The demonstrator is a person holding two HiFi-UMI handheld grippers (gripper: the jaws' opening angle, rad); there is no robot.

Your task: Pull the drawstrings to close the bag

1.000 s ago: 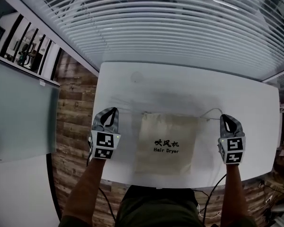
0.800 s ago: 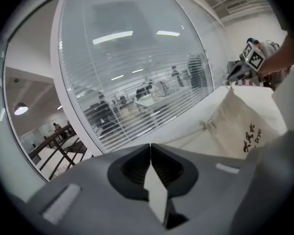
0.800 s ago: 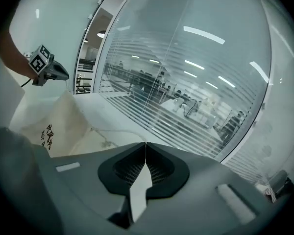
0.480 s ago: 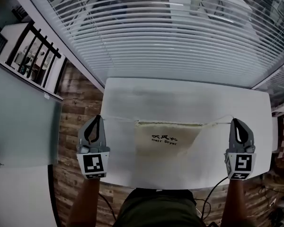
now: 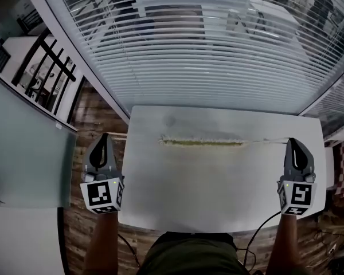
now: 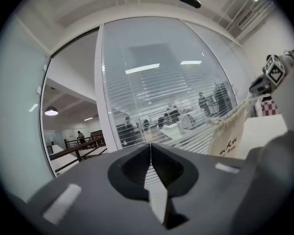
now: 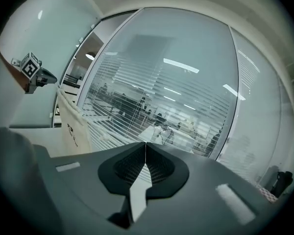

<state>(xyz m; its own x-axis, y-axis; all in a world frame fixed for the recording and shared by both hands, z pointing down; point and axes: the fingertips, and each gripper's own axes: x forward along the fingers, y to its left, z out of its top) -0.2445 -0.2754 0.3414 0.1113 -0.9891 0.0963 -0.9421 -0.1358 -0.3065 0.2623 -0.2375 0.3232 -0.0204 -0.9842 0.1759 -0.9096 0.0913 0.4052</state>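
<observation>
The cream drawstring bag (image 5: 202, 142) hangs edge-on above the white table (image 5: 218, 193), its mouth gathered into a narrow ruffled line. A taut drawstring (image 5: 266, 141) runs from its right end to my right gripper (image 5: 296, 140), and a fainter one (image 5: 135, 136) runs to my left gripper (image 5: 105, 135). Both grippers are held far apart, with the jaws pressed together. The left gripper view has the bag (image 6: 228, 133) hanging at right with black print, below the right gripper (image 6: 277, 75). The right gripper view has the bag (image 7: 71, 126) at left, under the left gripper (image 7: 34, 72).
A glass wall with horizontal blinds (image 5: 206, 56) stands just beyond the table's far edge. Wooden floor (image 5: 97, 113) shows to the left, beside a pale partition (image 5: 23, 153). A cable (image 5: 258, 234) hangs near the right arm.
Both grippers have moved outward and up. The bag has gone from lying flat on the table to hanging between them, and its mouth has drawn tight.
</observation>
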